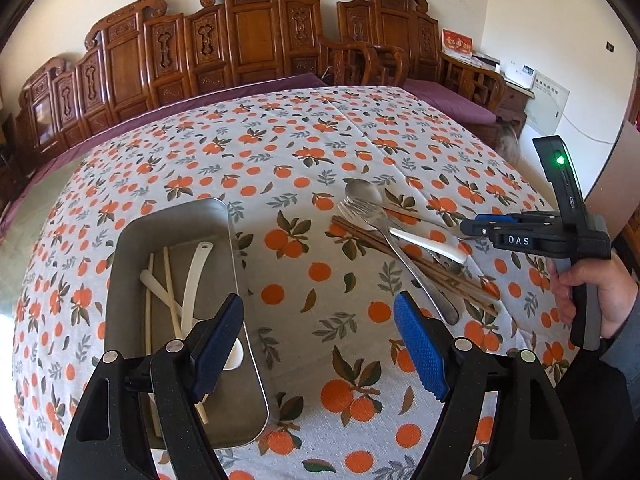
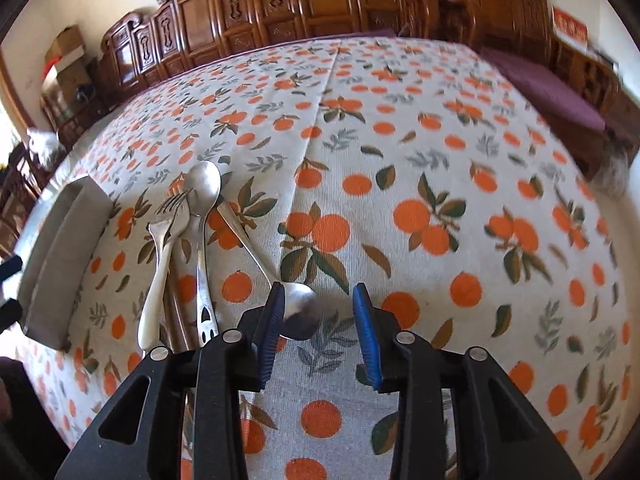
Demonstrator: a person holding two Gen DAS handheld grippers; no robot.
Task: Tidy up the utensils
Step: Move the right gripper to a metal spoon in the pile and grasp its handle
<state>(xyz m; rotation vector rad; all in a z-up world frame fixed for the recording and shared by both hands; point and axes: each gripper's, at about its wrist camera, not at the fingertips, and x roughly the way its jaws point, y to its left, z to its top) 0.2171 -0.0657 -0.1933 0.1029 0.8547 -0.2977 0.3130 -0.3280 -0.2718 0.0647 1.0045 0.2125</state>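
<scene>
Blue ribbed pads are lining both hand-held grippers. Nearest in the left wrist view, the left hand-held gripper (image 1: pixel 320 340) is hanging wide open and empty, one finger over the metal tray (image 1: pixel 132 240) and the other over bare cloth, probably because it is between loads. Lying inside the tray are pale chopsticks (image 1: pixel 170 280) and white plastic spoons (image 1: pixel 196 276), so sorting looks partly done.

Nearest in the right wrist view, the right hand-held gripper (image 2: pixel 318 316) is standing partly open with nothing gripped; the bowl of a steel spoon (image 2: pixel 300 316) is lying on the cloth between its pads, beside the left one, apparently lined up for a pick.

Just beyond, the unsorted pile is sitting on the table (image 1: pixel 304 128) to the right of the tray: a steel fork (image 1: pixel 368 220), a large steel spoon (image 1: pixel 362 192), a white-handled utensil (image 1: pixel 428 242) and brown wooden chopsticks (image 1: pixel 420 264), all crossing one another, which may make a clean grasp awkward.

Across the table an orange-print tablecloth (image 2: pixel 400 120) is spreading. The right tool's body is reading "DAS" (image 1: pixel 518 240) beneath a green light (image 1: pixel 559 159), held by a person's hand (image 1: pixel 588 288). Farthest back, carved wooden chairs (image 1: pixel 248 32) are lining the wall; writing on a red sign there is too small to read.
</scene>
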